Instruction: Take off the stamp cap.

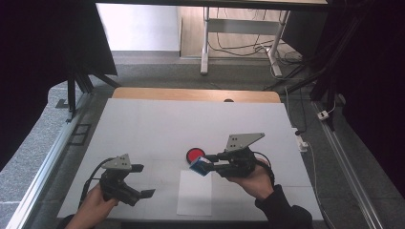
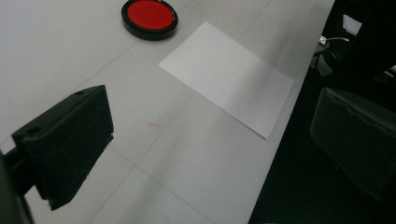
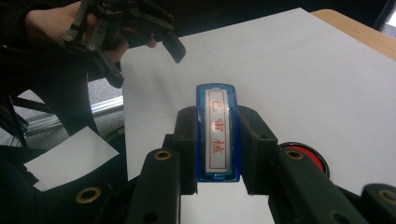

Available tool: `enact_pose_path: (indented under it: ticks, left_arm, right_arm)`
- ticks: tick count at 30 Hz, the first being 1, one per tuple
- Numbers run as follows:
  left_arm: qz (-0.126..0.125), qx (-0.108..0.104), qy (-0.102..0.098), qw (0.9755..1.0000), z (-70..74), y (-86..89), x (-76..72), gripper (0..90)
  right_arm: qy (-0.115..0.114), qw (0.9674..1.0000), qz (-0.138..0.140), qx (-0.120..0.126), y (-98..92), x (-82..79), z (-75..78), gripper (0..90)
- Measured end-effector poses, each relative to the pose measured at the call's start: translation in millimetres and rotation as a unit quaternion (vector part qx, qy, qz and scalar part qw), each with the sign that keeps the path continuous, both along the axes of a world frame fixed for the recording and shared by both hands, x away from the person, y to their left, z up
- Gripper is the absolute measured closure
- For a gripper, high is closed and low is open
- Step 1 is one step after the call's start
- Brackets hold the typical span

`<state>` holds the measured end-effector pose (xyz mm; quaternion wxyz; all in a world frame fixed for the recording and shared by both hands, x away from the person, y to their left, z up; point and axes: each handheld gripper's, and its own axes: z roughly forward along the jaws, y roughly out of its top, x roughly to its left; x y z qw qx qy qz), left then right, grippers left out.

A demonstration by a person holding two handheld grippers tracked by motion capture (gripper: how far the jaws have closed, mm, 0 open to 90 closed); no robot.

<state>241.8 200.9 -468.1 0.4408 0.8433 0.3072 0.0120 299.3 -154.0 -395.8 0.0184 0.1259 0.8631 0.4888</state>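
My right gripper (image 1: 204, 164) is shut on a blue stamp (image 1: 200, 166), held just above the table. In the right gripper view the stamp (image 3: 217, 133) sits between the two jaws, its white label with red characters facing up. A round red ink pad (image 1: 195, 154) in a black rim lies just behind the stamp, and it also appears as the ink pad (image 2: 149, 17) and the ink pad (image 3: 306, 156). A white paper sheet (image 1: 195, 193) lies near the front edge. My left gripper (image 1: 145, 180) stands open over bare table at the front left, nothing between its jaws.
The white table top (image 1: 167, 124) has a wooden edge (image 1: 191, 94) at the far side. A metal rail (image 1: 47, 162) runs along the left. Desk legs and cables (image 1: 248, 47) are on the floor beyond. The table's front edge (image 2: 280, 140) drops off close to the paper.
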Motion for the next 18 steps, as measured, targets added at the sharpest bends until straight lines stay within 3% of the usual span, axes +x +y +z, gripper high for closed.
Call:
enact_pose_path:
  ticks: [3,10,18]
  left_arm:
    - [-0.014,-0.005,0.001,0.9999,1.4,-6.7,6.0,0.0]
    - [-0.049,0.014,-0.011,0.9986,5.9,-26.0,13.9,0.0]
    - [-0.067,0.009,-0.029,0.9973,12.2,-43.4,24.7,0.0]
  right_arm:
    - [0.001,1.0000,0.004,0.004,-0.2,-0.2,0.3,71.0]
    - [0.001,0.9998,0.017,0.005,0.7,-1.0,0.8,71.0]
    - [-0.004,0.9997,0.023,0.003,1.9,-2.3,1.3,71.0]
